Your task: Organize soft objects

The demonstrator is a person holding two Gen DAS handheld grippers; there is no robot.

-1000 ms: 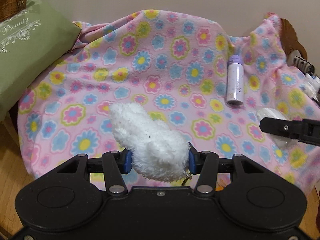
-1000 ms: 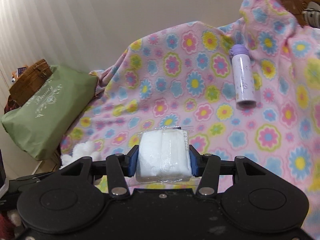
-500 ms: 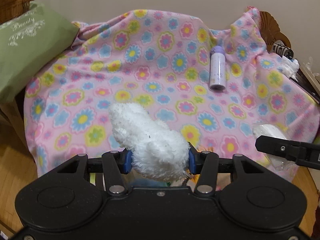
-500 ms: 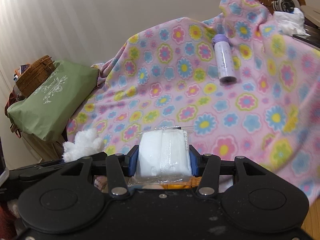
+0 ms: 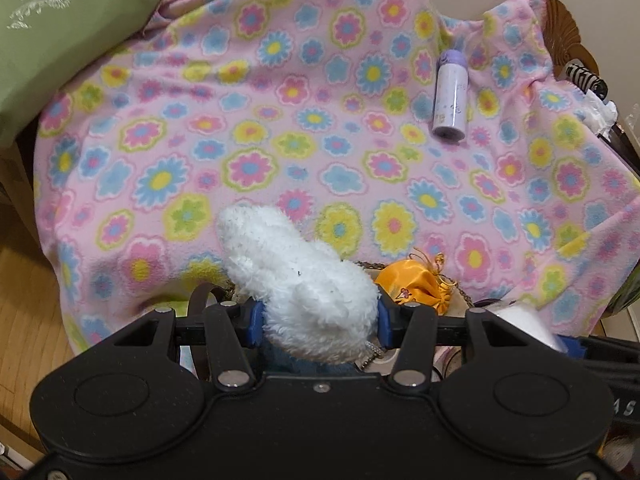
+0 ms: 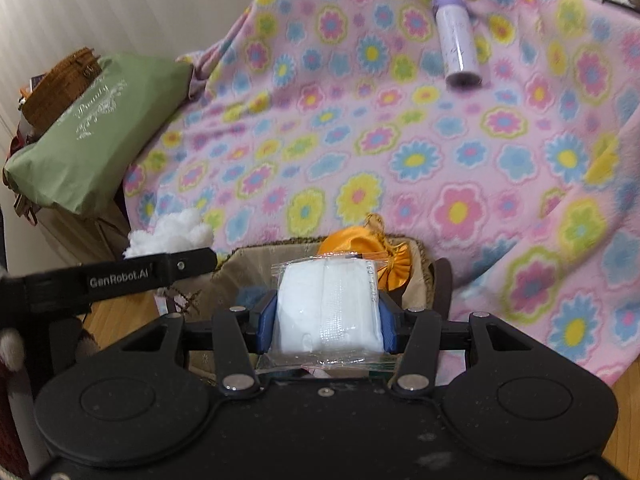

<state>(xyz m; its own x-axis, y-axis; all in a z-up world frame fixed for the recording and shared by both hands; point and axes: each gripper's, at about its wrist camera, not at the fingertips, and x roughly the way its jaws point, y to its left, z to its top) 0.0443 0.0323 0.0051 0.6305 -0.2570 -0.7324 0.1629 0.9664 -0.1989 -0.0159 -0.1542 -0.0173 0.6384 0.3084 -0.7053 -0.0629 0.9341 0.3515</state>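
Two grippers each carry a soft thing over the near edge of a flowered pink fleece blanket. The left gripper has its blue pads pressed into the sides of a white plush toy, whose fluffy body sticks out forward and to the left past the fingers. The right gripper is clamped on a white pad sealed in a clear plastic wrapper, squeezed between its blue pads.

Below both grippers, at the near edge of the blanket, stands an open fabric bag with a beige patterned lining and a dark strap at its right. An orange satin drawstring pouch lies at the bag's far rim. From the right wrist view the plush toy shows as a white tuft at the left, beside the bag.

Farther off, a lavender-capped bottle lies on the blanket at the far right. A green cushion with white lettering sits at the far left, with a brown wicker basket behind it
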